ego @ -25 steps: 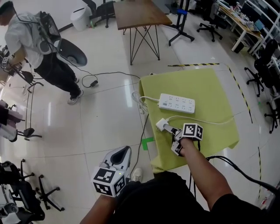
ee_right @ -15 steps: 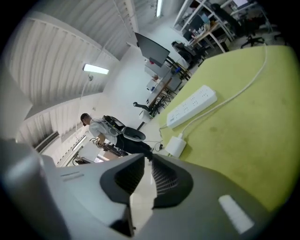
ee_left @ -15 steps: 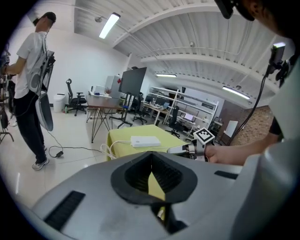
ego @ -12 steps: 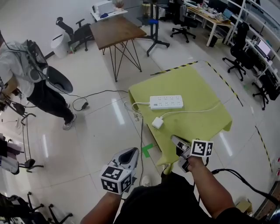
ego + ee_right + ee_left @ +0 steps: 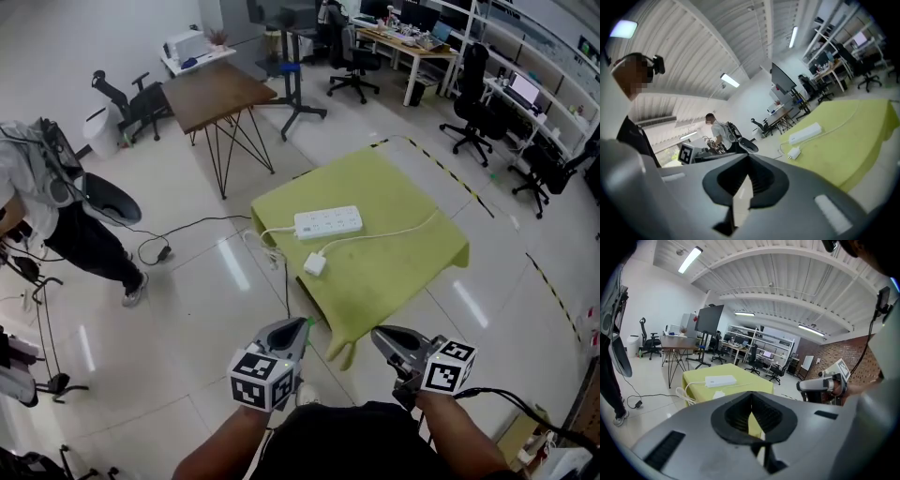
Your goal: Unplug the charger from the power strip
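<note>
A white power strip (image 5: 328,222) lies on the table's yellow-green cloth (image 5: 403,234); its lead hangs in loops off the left edge. The white charger (image 5: 315,263) lies loose on the cloth in front of the strip, and its thin cable curves off to the right. Both grippers hover near my body, short of the table's near edge. My left gripper (image 5: 298,328) and right gripper (image 5: 381,335) are shut and hold nothing. The left gripper view shows the strip (image 5: 720,380) and charger (image 5: 719,394) far ahead. In the right gripper view the strip (image 5: 805,133) and charger (image 5: 794,153) also lie at a distance.
A person (image 5: 56,206) stands at the far left beside a cable (image 5: 155,248) on the floor. A brown wooden table (image 5: 216,94) stands behind the cloth-covered one. Office chairs and desks line the back and right. Striped tape (image 5: 450,173) marks the floor.
My right gripper let go of the charger, shut, and pulled back off the table towards my body. The left gripper rose a little. The table now lies further away.
</note>
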`<state>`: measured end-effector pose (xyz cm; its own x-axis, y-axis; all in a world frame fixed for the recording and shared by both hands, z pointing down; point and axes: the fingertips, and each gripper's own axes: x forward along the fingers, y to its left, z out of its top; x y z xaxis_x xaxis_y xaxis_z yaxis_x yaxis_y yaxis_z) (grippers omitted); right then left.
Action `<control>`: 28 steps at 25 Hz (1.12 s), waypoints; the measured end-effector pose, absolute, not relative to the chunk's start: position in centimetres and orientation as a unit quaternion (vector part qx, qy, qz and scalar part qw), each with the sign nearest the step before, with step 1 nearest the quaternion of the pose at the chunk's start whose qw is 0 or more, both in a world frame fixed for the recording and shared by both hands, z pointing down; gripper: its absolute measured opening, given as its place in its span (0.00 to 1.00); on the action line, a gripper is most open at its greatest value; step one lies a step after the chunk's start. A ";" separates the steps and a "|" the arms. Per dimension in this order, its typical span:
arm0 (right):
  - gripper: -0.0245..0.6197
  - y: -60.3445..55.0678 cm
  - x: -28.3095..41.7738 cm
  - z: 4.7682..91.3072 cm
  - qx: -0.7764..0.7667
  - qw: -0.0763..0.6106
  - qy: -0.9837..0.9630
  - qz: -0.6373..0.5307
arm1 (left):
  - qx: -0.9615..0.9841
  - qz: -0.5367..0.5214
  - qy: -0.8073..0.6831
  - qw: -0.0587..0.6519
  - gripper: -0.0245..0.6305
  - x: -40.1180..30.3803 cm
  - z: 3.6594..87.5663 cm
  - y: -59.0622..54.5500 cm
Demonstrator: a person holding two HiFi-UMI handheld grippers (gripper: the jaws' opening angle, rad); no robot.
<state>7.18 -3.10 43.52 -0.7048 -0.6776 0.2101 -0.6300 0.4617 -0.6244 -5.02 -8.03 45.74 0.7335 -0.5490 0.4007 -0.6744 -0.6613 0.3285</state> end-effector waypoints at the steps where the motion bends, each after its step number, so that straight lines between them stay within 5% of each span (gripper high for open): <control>1: 0.04 -2.4 7.6 43.0 -0.388 0.016 0.861 -0.330 | 0.903 0.130 -0.339 0.231 0.05 -4.4 45.5 -7.7; 10: 0.04 5.2 9.9 41.1 -0.402 -0.122 0.892 -0.167 | 0.883 0.116 -0.394 0.227 0.05 -3.1 45.6 -3.7; 28: 0.04 15.3 14.9 40.8 -0.404 -0.094 0.893 -0.173 | 0.877 0.125 -0.422 0.193 0.05 0.0 42.5 6.0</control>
